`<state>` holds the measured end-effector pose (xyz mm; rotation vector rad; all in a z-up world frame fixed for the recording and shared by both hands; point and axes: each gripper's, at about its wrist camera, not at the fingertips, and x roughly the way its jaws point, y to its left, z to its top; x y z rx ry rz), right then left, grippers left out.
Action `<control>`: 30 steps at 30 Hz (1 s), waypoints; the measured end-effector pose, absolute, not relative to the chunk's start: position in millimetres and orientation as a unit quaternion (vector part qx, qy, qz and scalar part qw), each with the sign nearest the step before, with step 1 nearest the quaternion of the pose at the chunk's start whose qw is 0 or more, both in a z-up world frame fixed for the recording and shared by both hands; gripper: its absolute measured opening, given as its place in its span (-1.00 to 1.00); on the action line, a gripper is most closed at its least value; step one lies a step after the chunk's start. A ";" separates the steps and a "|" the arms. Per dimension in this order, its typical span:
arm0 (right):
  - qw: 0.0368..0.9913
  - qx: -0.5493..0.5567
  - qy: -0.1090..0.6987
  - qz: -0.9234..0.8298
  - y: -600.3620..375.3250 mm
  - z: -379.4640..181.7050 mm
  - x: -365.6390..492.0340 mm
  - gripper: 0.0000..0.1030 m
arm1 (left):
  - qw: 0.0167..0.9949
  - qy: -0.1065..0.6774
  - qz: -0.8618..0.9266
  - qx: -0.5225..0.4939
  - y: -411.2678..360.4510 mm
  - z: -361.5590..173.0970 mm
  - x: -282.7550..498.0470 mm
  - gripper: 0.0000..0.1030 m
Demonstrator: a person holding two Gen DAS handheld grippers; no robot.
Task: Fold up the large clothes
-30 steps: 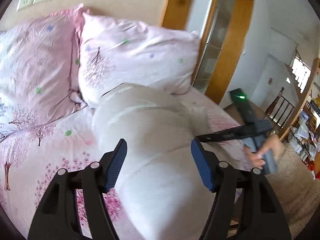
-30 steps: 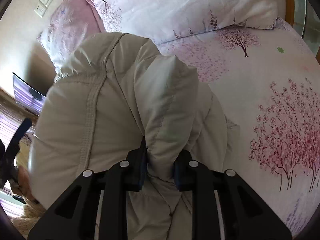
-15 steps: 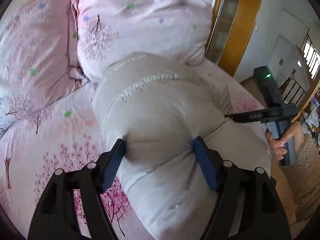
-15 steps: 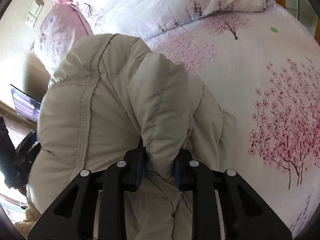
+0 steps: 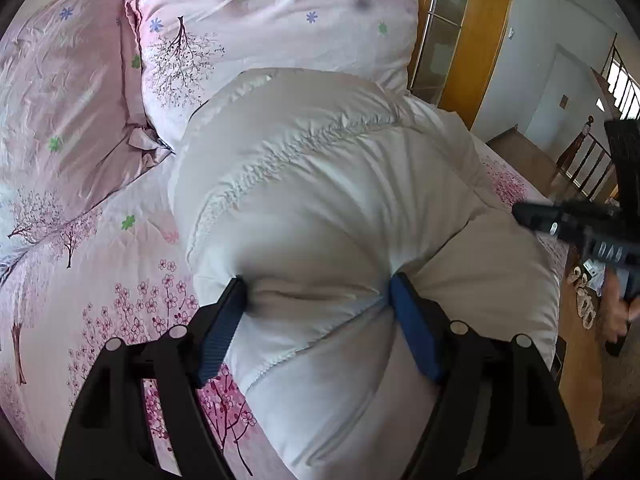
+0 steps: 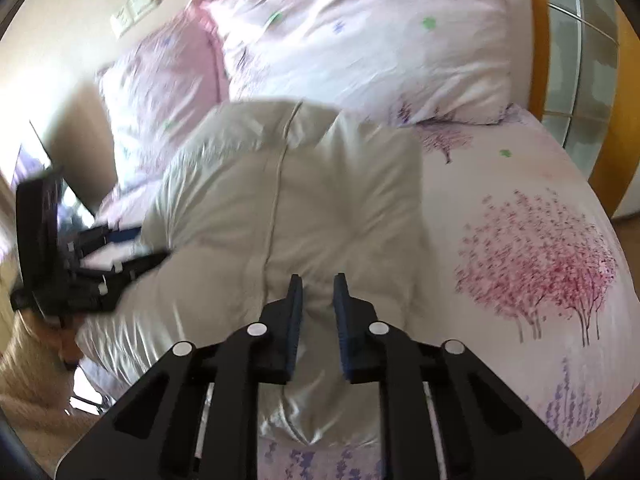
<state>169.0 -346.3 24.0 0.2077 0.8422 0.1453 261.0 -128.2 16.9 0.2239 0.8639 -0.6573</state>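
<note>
A puffy cream-white down jacket [image 5: 320, 200] lies bunched on the pink floral bed sheet [image 5: 120, 280]. My left gripper [image 5: 316, 284] straddles a thick roll of the jacket, and its blue pads [image 5: 224, 320] dent the padding on both sides. In the right wrist view the jacket [image 6: 280, 200] lies below and ahead of my right gripper [image 6: 318, 292]. Its jaws stand narrow and are closing, with nothing pinched between them. The left gripper [image 6: 120, 256] shows at the jacket's left edge. The right gripper [image 5: 560, 220] appears at the right of the left wrist view.
Two pink pillows [image 5: 280, 28] [image 5: 68, 100] lean at the head of the bed behind the jacket. A wooden door frame [image 5: 468, 40] and the floor lie to the right, past the bed's edge. A person's hand [image 5: 616, 316] holds the right gripper's handle. Wall sockets [image 6: 136, 8] sit above the pillows.
My right gripper has let go of the jacket fold it pinched and drawn back from it. My left gripper has come down, and its pads now press into the jacket's roll.
</note>
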 end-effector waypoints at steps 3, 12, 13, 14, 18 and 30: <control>0.893 0.122 0.426 0.076 -347.2 5.8 171.7 -0.72 | 0.850 0.408 -0.317 0.101 -123.4 13.7 259.4 0.46; 0.878 0.145 0.448 0.089 -343.5 -33.9 187.8 -0.75 | 0.856 0.409 -0.308 0.075 -116.2 3.9 260.4 0.68; 0.877 0.150 0.447 0.092 -345.1 -35.9 188.2 -0.75 | 0.855 0.411 -0.308 0.068 -114.8 2.2 261.7 0.69; 0.876 0.150 0.448 0.094 -346.6 -35.8 187.9 -0.75 | 0.855 0.412 -0.308 0.065 -113.9 1.0 262.4 0.71; 0.873 0.114 0.466 0.085 -345.2 -11.5 189.8 -0.74 | 0.852 0.416 -0.308 0.073 -114.4 1.8 262.2 0.71; 0.876 0.076 0.474 0.047 -366.9 19.1 270.6 -0.78 | 0.876 0.371 -0.288 0.109 -117.5 26.8 249.3 0.67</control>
